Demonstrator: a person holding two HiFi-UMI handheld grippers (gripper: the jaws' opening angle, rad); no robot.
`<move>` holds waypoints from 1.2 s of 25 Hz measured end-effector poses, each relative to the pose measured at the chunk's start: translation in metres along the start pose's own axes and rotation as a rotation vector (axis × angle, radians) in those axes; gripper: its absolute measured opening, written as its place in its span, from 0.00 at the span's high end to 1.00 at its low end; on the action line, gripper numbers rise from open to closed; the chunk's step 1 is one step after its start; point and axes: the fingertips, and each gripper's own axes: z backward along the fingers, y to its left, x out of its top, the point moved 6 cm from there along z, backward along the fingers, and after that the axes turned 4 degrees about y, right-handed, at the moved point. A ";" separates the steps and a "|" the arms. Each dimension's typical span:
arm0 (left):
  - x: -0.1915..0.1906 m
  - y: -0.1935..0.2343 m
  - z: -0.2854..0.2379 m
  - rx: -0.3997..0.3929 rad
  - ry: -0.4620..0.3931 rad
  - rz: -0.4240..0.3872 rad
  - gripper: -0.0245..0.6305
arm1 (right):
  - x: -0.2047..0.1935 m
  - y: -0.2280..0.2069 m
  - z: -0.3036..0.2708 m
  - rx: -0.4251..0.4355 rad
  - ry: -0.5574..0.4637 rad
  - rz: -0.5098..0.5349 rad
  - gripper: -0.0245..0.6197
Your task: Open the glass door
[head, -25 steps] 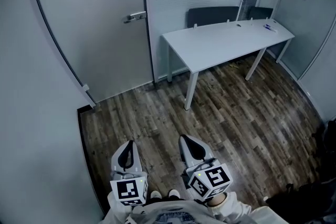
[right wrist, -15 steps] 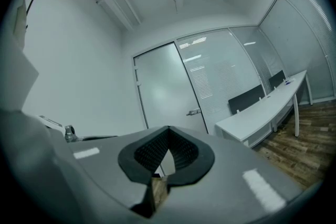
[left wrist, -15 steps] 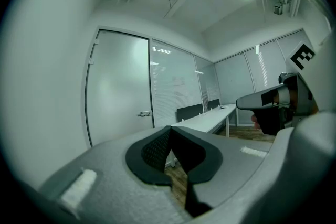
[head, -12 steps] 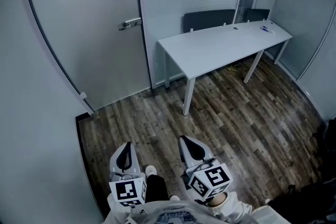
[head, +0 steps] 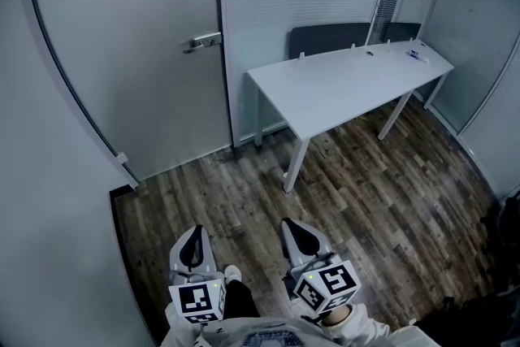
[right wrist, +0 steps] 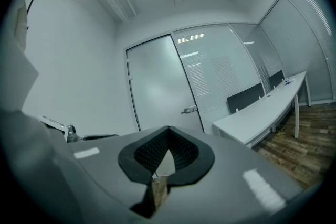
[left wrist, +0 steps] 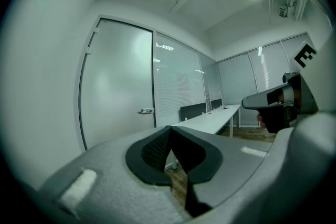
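Closed and empty, the left claw (head: 193,249) and right claw (head: 302,238) sit well short of the glass door (head: 138,53), its level handle (head: 202,41) at twelve o'clock from the nearer left claw.

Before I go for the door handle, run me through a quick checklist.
1. Glass door shut, handle in view and unobstructed: ok.
2. Left gripper empty: ok, but its jaws are together; open them before gripping.
3. Right gripper empty, jaws together too: ok.
4. Grippers near the handle: not ok, both are well short of it.
5. White table out of the way: ok, it stands right of the door.
6. Door swings in or out: cannot tell.
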 end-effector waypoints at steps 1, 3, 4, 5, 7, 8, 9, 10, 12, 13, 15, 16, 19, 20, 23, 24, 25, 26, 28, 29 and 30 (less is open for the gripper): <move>-0.001 0.009 -0.011 -0.002 0.007 0.002 0.96 | 0.000 0.000 -0.014 -0.003 0.004 -0.002 0.96; -0.002 0.028 -0.034 -0.007 0.021 0.005 0.96 | 0.001 0.001 -0.042 -0.007 0.011 -0.005 0.96; -0.002 0.037 -0.045 -0.010 0.026 0.004 0.96 | 0.002 0.000 -0.056 -0.011 0.014 -0.008 0.96; -0.002 0.045 -0.056 -0.014 0.029 0.002 0.96 | 0.002 0.000 -0.069 -0.015 0.017 -0.011 0.96; 0.001 0.060 -0.079 -0.026 0.036 -0.002 0.96 | 0.004 -0.002 -0.095 -0.024 0.024 -0.018 0.96; 0.002 0.067 -0.089 -0.031 0.039 -0.003 0.96 | 0.005 -0.003 -0.108 -0.028 0.028 -0.020 0.96; 0.003 0.073 -0.100 -0.037 0.042 -0.006 0.96 | 0.006 -0.004 -0.120 -0.032 0.032 -0.021 0.96; 0.005 0.080 -0.110 -0.040 0.044 -0.010 0.96 | 0.007 -0.005 -0.132 -0.035 0.035 -0.022 0.96; 0.007 0.093 -0.128 -0.044 0.048 -0.015 0.96 | 0.011 -0.005 -0.156 -0.037 0.033 -0.026 0.96; 0.009 0.099 -0.136 -0.046 0.048 -0.015 0.96 | 0.014 -0.005 -0.168 -0.035 0.031 -0.026 0.96; 0.009 0.107 -0.150 -0.050 0.049 -0.011 0.96 | 0.015 -0.006 -0.188 -0.030 0.031 -0.023 0.96; 0.008 0.111 -0.155 -0.050 0.054 -0.008 0.96 | 0.015 -0.006 -0.196 -0.028 0.032 -0.021 0.96; 0.004 0.126 -0.172 -0.049 0.064 -0.015 0.96 | 0.019 -0.005 -0.221 -0.025 0.031 -0.021 0.96; 0.004 0.132 -0.177 -0.049 0.061 -0.019 0.96 | 0.019 -0.004 -0.230 -0.025 0.032 -0.021 0.96; 0.004 0.149 -0.190 -0.045 0.056 -0.022 0.96 | 0.020 -0.002 -0.250 -0.028 0.027 -0.020 0.96; 0.004 0.153 -0.193 -0.042 0.059 -0.020 0.96 | 0.020 -0.002 -0.255 -0.030 0.025 -0.020 0.96; 0.003 0.157 -0.196 -0.039 0.066 -0.018 0.96 | 0.020 -0.002 -0.259 -0.032 0.026 -0.020 0.96; 0.001 0.160 -0.200 -0.038 0.074 -0.014 0.96 | 0.019 -0.002 -0.263 -0.034 0.030 -0.021 0.96; 0.000 0.164 -0.206 -0.037 0.081 -0.004 0.96 | 0.017 -0.004 -0.269 -0.037 0.044 -0.021 0.96; 0.002 0.165 -0.208 -0.038 0.075 -0.001 0.96 | 0.017 -0.004 -0.271 -0.037 0.048 -0.020 0.96; 0.003 0.166 -0.210 -0.039 0.068 -0.001 0.96 | 0.018 -0.005 -0.272 -0.038 0.048 -0.019 0.96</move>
